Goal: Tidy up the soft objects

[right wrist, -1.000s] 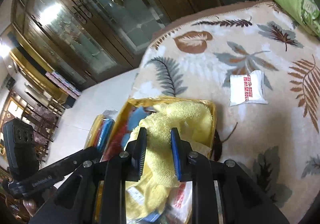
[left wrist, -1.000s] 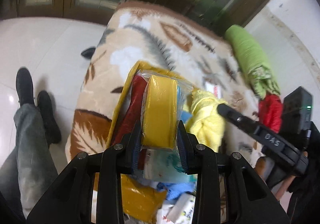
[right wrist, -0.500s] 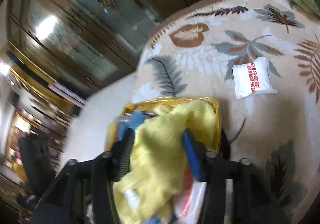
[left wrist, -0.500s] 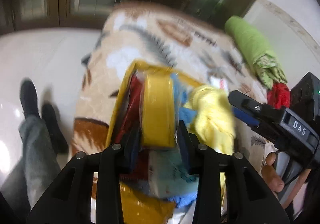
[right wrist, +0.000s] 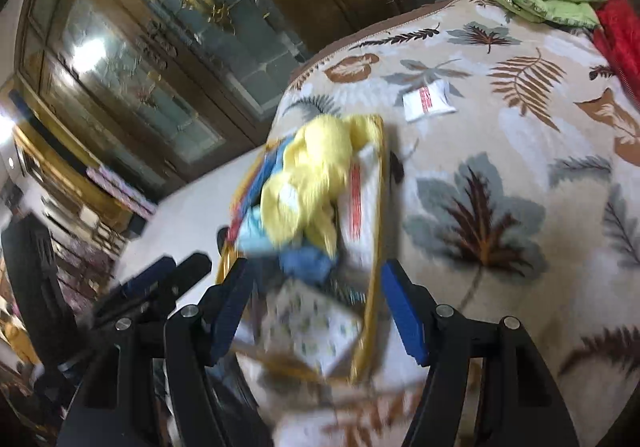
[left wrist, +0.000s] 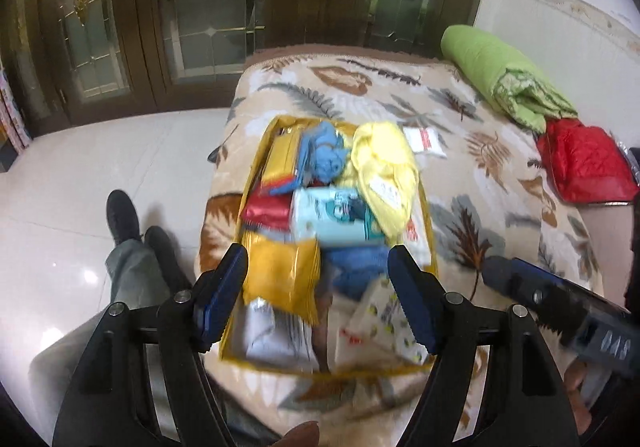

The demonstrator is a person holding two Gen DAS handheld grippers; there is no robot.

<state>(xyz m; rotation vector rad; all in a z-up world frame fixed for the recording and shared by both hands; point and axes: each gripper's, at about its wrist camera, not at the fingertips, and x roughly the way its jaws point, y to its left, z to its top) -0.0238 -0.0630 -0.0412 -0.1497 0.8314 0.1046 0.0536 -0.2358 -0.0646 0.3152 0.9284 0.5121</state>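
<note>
Release | left gripper (left wrist: 318, 291) and right gripper (right wrist: 316, 307), jaws now apart, let go yellow packet (left wrist: 282, 157) and yellow towel (left wrist: 384, 167) | both apparently settled in yellow-rimmed bag (left wrist: 250, 183) on bed.

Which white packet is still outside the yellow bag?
The small white sachet with red print, lying alone on the leaf-patterned blanket just beyond the yellow storage bag's far corner; the other white packs sit inside it.
</note>
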